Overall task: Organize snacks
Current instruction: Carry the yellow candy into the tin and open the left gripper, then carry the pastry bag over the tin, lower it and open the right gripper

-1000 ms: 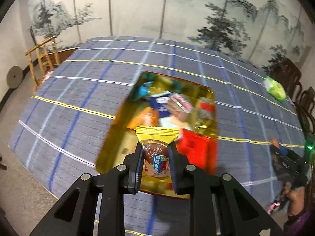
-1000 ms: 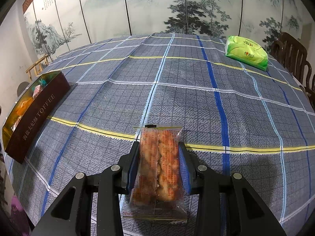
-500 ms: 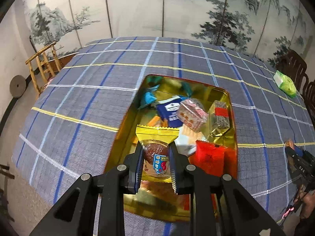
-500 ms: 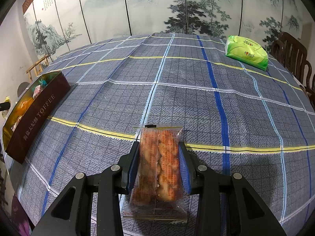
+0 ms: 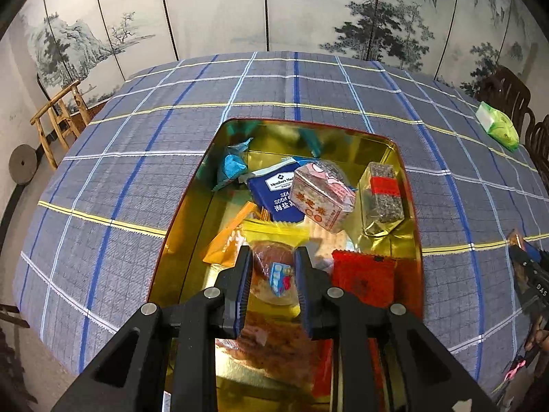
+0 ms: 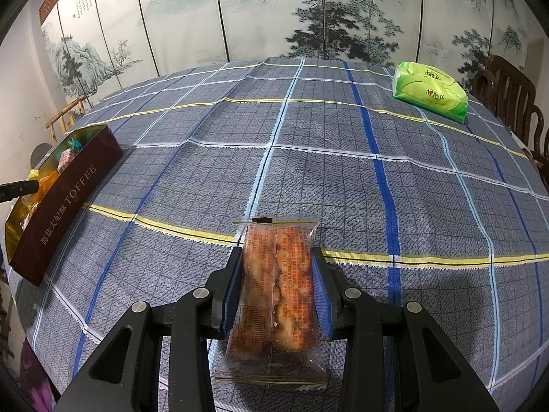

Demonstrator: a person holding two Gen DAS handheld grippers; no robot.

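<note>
My left gripper (image 5: 272,257) is shut on a yellow-topped cake packet (image 5: 274,271) and holds it low inside the gold toffee tin (image 5: 178,213), among several snacks: a blue soda cracker pack (image 5: 274,194), a pink box (image 5: 322,199), a red packet (image 5: 363,274). My right gripper (image 6: 276,257) is shut on a clear packet of orange pastries (image 6: 278,288) over the checked tablecloth. The tin (image 6: 68,199) shows at the far left of the right wrist view, with the left gripper's tip over it.
A green tissue pack (image 6: 429,94) lies at the table's far right and also shows in the left wrist view (image 5: 497,128). Dark wooden chairs (image 6: 507,92) stand right of the table. A wooden chair (image 5: 58,116) stands beyond the left edge. A painted screen stands behind the table.
My left gripper has moved forward and down into the tin with the cake packet. My right gripper has stayed still with its pastry packet.
</note>
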